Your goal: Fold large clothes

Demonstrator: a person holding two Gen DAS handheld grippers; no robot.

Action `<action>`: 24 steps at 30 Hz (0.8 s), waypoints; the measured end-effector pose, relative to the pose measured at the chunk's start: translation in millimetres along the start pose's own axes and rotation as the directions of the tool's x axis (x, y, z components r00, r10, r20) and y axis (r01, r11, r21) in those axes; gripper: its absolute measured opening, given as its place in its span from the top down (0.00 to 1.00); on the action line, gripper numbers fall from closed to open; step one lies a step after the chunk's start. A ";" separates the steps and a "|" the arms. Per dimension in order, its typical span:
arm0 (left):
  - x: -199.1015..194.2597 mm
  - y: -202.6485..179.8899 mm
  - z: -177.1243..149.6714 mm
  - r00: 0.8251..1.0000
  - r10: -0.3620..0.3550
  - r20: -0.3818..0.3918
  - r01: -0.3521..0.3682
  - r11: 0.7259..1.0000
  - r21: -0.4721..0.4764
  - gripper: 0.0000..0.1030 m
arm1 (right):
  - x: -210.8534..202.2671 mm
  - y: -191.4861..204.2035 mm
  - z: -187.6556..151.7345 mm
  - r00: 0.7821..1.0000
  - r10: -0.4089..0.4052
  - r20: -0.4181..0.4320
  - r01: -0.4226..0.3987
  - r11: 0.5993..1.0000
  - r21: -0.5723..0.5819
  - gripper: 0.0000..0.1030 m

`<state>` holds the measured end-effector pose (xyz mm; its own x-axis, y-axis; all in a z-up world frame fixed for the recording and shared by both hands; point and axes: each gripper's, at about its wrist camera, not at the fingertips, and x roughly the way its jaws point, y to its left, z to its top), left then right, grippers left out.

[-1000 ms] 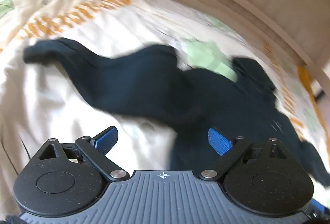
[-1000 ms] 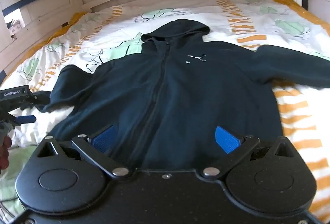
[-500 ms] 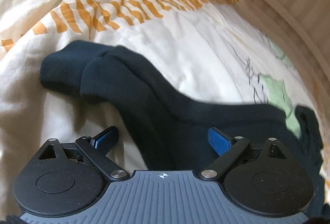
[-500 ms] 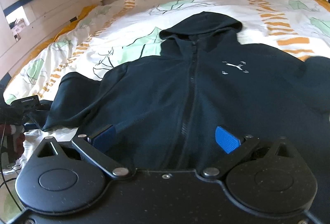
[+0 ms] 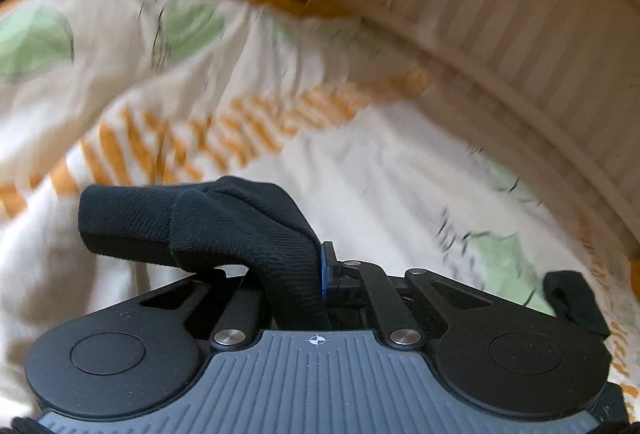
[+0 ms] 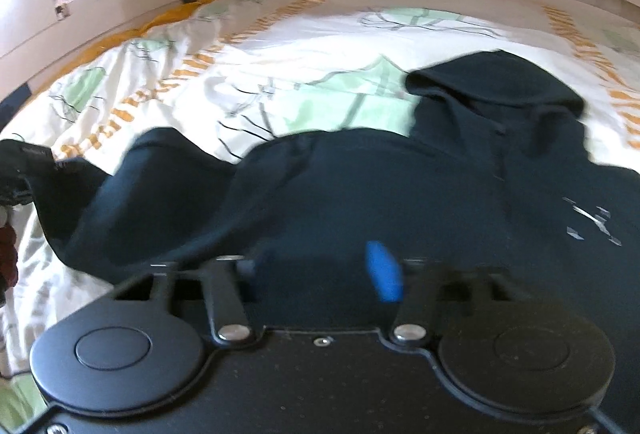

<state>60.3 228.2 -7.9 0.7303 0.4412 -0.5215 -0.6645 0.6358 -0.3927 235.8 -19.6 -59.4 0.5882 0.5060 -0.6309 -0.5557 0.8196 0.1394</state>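
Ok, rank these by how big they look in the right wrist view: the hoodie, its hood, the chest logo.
1. hoodie, fills most of the lower frame
2. hood
3. logo, small pale marks, blurred

The order is clear, though the fisheye enlarges the nearer cloth.

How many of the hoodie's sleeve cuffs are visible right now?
1: the ribbed cuff of the hoodie sticks out from the shut left gripper. The other sleeve lies outside both views, so its cuff may be hidden.

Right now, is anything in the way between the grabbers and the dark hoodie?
Nothing visible is. The left gripper is shut on the hoodie's sleeve cuff. The right gripper is closing with the hoodie fabric between its jaws.
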 end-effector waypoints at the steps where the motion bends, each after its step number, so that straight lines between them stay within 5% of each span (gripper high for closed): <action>1: -4.9 -4.6 3.4 1.000 -0.007 0.020 0.007 1.000 0.016 0.95 | 5.1 3.6 2.5 1.000 0.020 0.005 -0.020 1.000 -0.008 0.67; 3: -10.3 -13.8 6.9 0.999 -0.024 0.040 0.022 0.999 0.045 0.95 | 14.7 12.3 7.7 0.997 0.073 0.014 -0.073 0.997 -0.027 0.77; 8: -21.2 -28.0 15.0 0.995 -0.074 0.062 0.067 0.993 0.095 0.95 | 38.7 35.7 12.1 0.990 0.142 -0.009 -0.143 0.988 -0.057 0.77; 12: -29.3 -40.5 21.6 0.990 -0.131 0.058 0.123 0.985 0.120 0.95 | 67.3 41.0 4.4 0.982 0.157 -0.110 -0.160 0.987 -0.016 0.77; 18: -46.8 -73.2 29.2 0.973 -0.228 0.029 0.219 0.957 0.190 0.95 | 65.6 40.4 7.0 0.980 0.174 -0.099 -0.176 0.984 -0.010 0.75; 21: -54.9 -98.1 31.9 0.958 -0.286 -0.003 0.279 0.932 0.233 0.95 | 42.9 26.4 8.2 0.982 0.177 -0.063 -0.173 0.983 0.067 0.63; 23: -57.8 -116.4 30.4 0.948 -0.318 -0.031 0.314 0.911 0.266 0.95 | 19.3 11.3 6.4 0.986 0.165 -0.022 -0.161 0.980 0.114 0.43; 24: -57.9 -126.0 28.2 0.941 -0.334 -0.043 0.333 0.901 0.280 0.95 | 7.2 2.1 5.2 0.988 0.153 -0.007 -0.151 0.980 0.133 0.41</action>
<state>106.2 140.4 93.1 0.9030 0.1755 -0.3922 -0.3113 0.8964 -0.3154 241.9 -12.8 -59.8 0.4918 0.6239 -0.6074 -0.5553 0.7620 0.3331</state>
